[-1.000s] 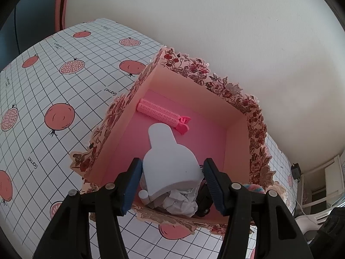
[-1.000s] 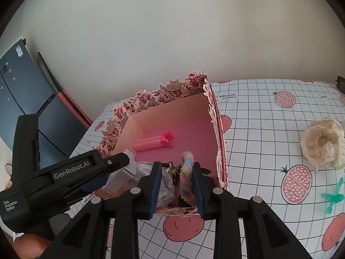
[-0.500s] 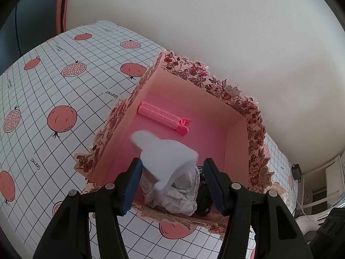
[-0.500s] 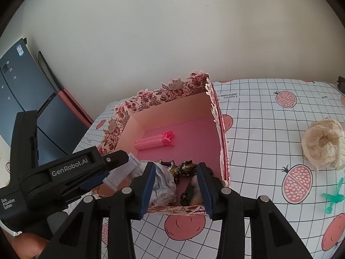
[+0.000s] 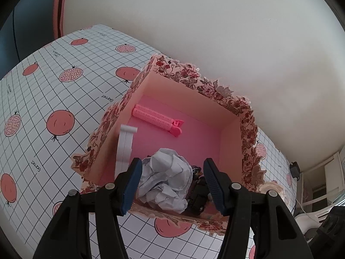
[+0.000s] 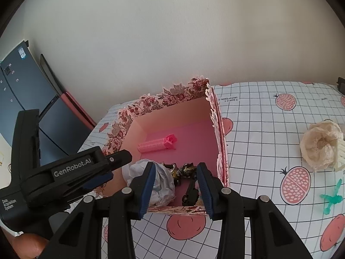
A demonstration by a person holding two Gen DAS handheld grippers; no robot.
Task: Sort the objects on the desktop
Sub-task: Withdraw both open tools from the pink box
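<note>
Since a second ago both grippers have let go: the flat white bottle-shaped foam cutout (image 5: 124, 144) that sat between the left gripper's (image 5: 172, 185) pads has dropped and now stands on edge against the near-left inner wall of the pink floral-edged cardboard box (image 5: 232, 105), and the fuzzy pastel strip the right gripper (image 6: 175, 185) held is gone from between its pads. Both grippers hang released over the box's near edge, jaws apart with nothing pressed between them, angled down so that whatever they let go of lands inside.

The box sits on the grid-and-pomegranate tablecloth (image 6: 269, 129) close to the wall. Inside lie a pink ribbed plastic hair-roller clip (image 5: 156, 118) towards the back, a crumpled white paper ball (image 5: 166, 179) in the near corner, and small dark toy figures (image 6: 183, 172) beside it. Out on the cloth, well apart from the box, a cream ruffled fabric scrunchie (image 6: 321, 146) and a small teal plastic figure (image 6: 331, 198) wait unsorted, so the sorting looks only partly done.

Where the pastel strip landed is hard to tell; only a sliver of colour shows low behind the right gripper's right finger. The toys are too dark and tangled to identify, and the box's near wall hides its front floor.
</note>
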